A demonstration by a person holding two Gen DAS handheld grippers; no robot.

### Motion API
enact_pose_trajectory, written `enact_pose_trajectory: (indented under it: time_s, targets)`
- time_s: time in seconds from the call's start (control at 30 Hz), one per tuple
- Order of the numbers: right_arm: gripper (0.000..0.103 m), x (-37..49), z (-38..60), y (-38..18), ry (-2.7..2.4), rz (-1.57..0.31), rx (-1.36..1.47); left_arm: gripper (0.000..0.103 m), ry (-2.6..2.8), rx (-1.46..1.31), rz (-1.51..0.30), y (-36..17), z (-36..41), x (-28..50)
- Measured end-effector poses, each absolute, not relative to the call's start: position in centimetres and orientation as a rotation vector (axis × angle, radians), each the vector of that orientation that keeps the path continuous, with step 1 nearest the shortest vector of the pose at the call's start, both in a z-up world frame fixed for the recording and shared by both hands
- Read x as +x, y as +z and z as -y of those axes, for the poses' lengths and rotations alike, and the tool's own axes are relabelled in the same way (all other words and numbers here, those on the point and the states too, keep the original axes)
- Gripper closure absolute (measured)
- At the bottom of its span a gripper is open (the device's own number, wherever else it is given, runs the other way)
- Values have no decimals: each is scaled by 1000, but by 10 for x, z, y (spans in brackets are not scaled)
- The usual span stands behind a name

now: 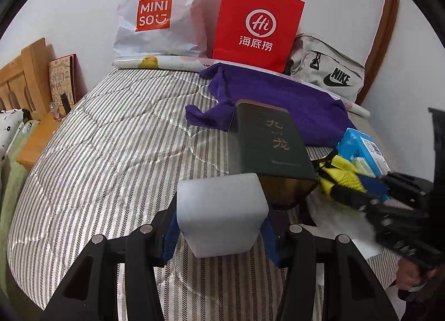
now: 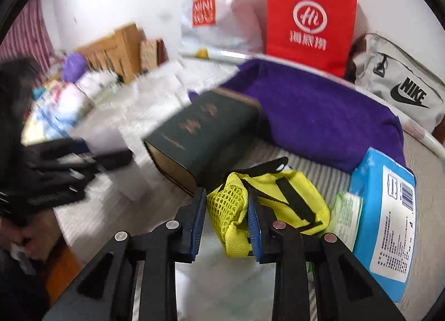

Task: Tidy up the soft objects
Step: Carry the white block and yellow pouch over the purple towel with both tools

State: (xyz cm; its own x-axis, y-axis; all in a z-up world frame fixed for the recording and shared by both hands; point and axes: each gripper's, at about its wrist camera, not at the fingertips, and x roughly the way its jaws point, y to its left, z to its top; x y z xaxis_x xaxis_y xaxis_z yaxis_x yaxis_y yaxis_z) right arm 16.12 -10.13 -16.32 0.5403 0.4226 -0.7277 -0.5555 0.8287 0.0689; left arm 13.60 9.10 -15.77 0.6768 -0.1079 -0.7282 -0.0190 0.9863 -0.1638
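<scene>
We hold a white foam block [image 1: 222, 214] clamped between the blue-padded fingers [image 1: 170, 233] of our left gripper [image 1: 219, 234], lifted just above the striped bed cover [image 1: 105, 148] near the bed's front edge. The block's far corner sits just in front of a dark green book [image 1: 271, 144] that lies tilted on the bed, its gilt page edge turned toward us.

Just beside that book, toward the bed's right edge, lies a yellow mesh pouch [image 2: 267, 204] with black straps. Our right gripper [image 2: 226, 223] has its fingers [image 2: 197, 221] closed in on the pouch's netted end; the pads press the mesh from both sides, and the fabric bunches between them. No earlier view lets us speak of how they got there.

Touching the pouch on its right is a small green-and-white packet [image 2: 347, 215], and against that a blue tissue pack [image 2: 386, 226], close to the right edge of the bed. Behind the book and the pouch a purple towel [image 2: 319, 118] spreads toward the far edge.

Along the far edge, against the white wall, stand a white plastic Miniso bag [image 1: 161, 12] and a red paper bag [image 1: 257, 23] with white handles; a grey Nike pouch [image 1: 329, 72] sits at the far right corner. At the bed's left edge we see a wooden headboard [image 1: 25, 79] with a hand-lettered card [image 1: 62, 79] leaning on it.
</scene>
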Motion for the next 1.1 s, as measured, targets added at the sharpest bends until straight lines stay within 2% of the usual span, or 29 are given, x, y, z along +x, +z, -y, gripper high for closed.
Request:
enact_pose_trajectory:
  time_s: [0.03,0.07,0.1,0.7,0.83,1.1]
  targets:
    - [75,158,104,-156,594,-788,-154,53,-48,-163,-825,-157,-91,136]
    - [82,157,105,-152,600,-776,-143,53,-43,-160,-822,-156,-91,134]
    - [84,153,108,-146,618,-764,-118,53,-39,-156,-820,-155,-90,133]
    - [85,81,160,-107,584,-671,-62,54,-9,-90,-812,-140,-71,110]
    - [85,63,188,-118,533,-692,-81,55,-24,-70,-812,-137,-63,106]
    - [85,62,232,-175,404,-790,-35,55,-72,-82,-820,-147,-47,107]
